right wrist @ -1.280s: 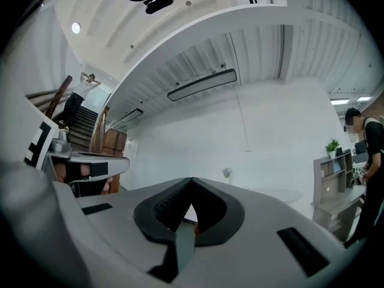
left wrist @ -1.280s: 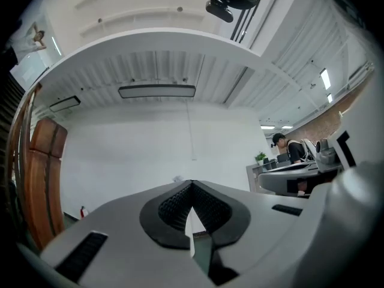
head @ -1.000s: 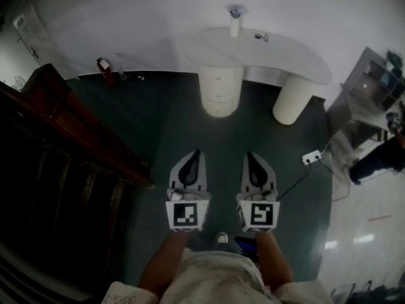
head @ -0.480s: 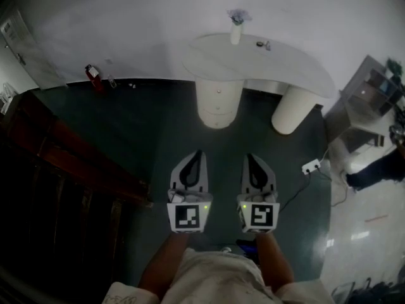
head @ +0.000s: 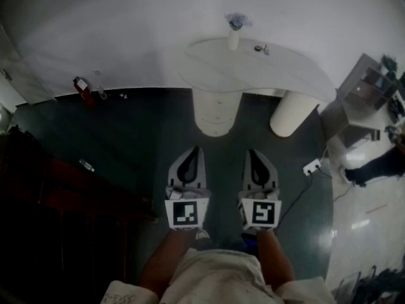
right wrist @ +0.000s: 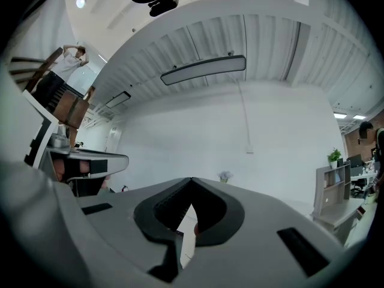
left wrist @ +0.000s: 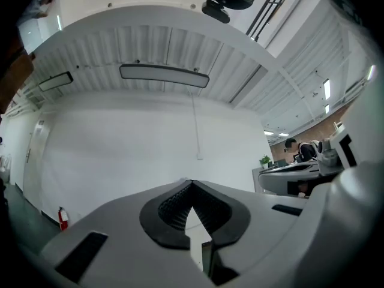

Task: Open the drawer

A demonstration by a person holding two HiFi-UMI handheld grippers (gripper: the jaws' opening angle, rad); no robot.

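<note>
A white desk (head: 285,65) with a curved top stands against the far wall. Under its left end is a round white drawer pedestal (head: 216,109); its drawer fronts sit flush, and no handle can be made out from here. My left gripper (head: 195,151) and right gripper (head: 252,152) are held side by side over the dark floor, well short of the pedestal and pointing toward it. Both are shut with nothing between the jaws. In the left gripper view the left gripper (left wrist: 191,185) shows its tips meeting; the right gripper (right wrist: 191,182) looks the same in its own view.
A vase (head: 234,33) and a small item (head: 261,48) stand on the desk. A thick white leg (head: 290,114) holds up its right end. Dark wooden stairs (head: 63,195) fill the left, a red extinguisher (head: 81,86) stands by the wall, and a power strip (head: 311,166) and grey shelf (head: 364,87) lie right.
Both grippers have moved forward together toward the desk, staying shut. The dark stairs and the extinguisher have slid leftward and lower in the head view.
</note>
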